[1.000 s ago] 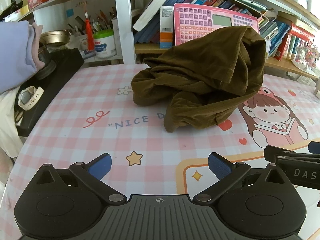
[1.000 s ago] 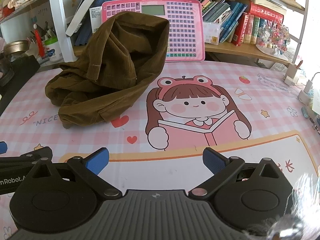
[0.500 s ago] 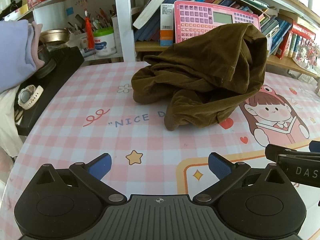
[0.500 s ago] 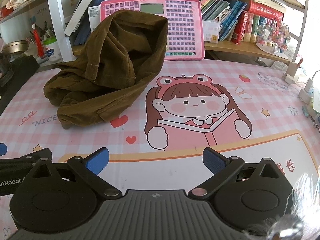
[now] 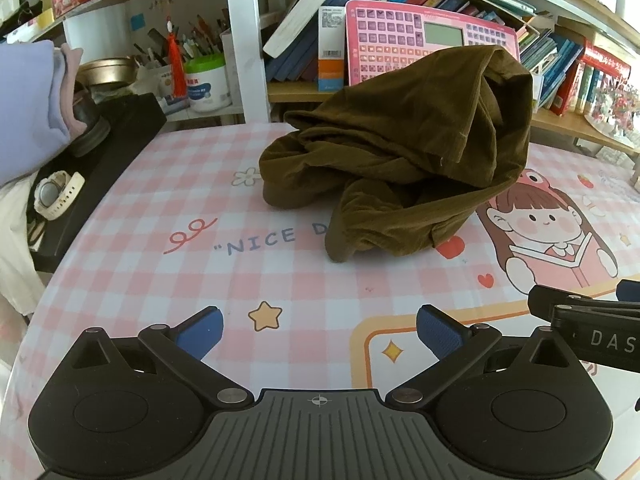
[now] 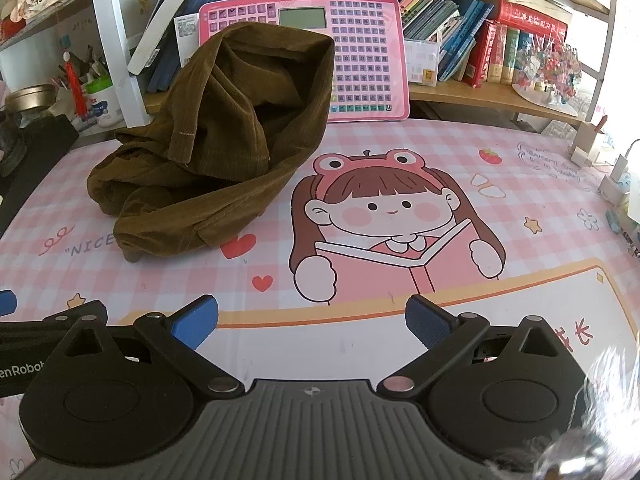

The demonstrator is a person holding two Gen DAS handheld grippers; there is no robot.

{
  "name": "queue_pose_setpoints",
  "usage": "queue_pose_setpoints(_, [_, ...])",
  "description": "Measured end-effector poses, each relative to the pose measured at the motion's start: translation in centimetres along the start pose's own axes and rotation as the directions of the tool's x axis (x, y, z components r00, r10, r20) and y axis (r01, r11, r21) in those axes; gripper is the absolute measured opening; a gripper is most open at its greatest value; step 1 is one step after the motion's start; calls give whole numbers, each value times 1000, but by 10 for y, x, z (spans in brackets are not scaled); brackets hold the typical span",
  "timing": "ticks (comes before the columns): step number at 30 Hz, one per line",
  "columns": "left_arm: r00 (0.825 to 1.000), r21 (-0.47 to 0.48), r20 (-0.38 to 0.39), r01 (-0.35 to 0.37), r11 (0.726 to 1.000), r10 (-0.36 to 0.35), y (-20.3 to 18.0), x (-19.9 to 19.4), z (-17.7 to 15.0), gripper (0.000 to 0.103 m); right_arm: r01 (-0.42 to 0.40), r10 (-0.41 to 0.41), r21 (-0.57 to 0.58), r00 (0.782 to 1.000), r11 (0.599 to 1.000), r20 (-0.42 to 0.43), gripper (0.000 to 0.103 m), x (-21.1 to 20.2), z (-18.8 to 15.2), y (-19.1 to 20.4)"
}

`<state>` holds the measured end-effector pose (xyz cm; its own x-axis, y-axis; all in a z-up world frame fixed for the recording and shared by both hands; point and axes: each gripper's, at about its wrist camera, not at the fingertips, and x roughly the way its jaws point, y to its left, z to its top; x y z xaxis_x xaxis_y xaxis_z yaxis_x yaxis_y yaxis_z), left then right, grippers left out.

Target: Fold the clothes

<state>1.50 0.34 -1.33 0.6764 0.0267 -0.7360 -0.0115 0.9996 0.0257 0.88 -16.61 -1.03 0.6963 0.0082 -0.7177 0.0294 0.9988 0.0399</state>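
Observation:
A crumpled brown corduroy garment (image 5: 404,168) lies in a heap on the pink checked table mat (image 5: 168,280), leaning against a pink toy keyboard; it also shows in the right wrist view (image 6: 224,152). My left gripper (image 5: 319,332) is open and empty, low over the mat, well short of the garment. My right gripper (image 6: 312,322) is open and empty, near the mat's front edge, to the right of the garment.
A pink toy keyboard (image 6: 360,52) stands behind the garment against shelves of books (image 6: 480,52). A black box (image 5: 108,160) with a white watch (image 5: 56,194) sits at the left. Small items (image 6: 616,184) crowd the right edge. The right gripper's side (image 5: 592,332) shows beside my left one.
Both grippers have edged slightly closer to the garment, so it sits a little lower in view. The garment has not moved. Both jaws stay open.

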Motion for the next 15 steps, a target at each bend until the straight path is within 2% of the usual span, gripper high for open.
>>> queue_pose_setpoints(15, [1000, -1, -4, -6, 1000, 6, 1, 1, 0, 103, -2, 2, -4, 1000, 1000, 0, 101, 0, 0, 1])
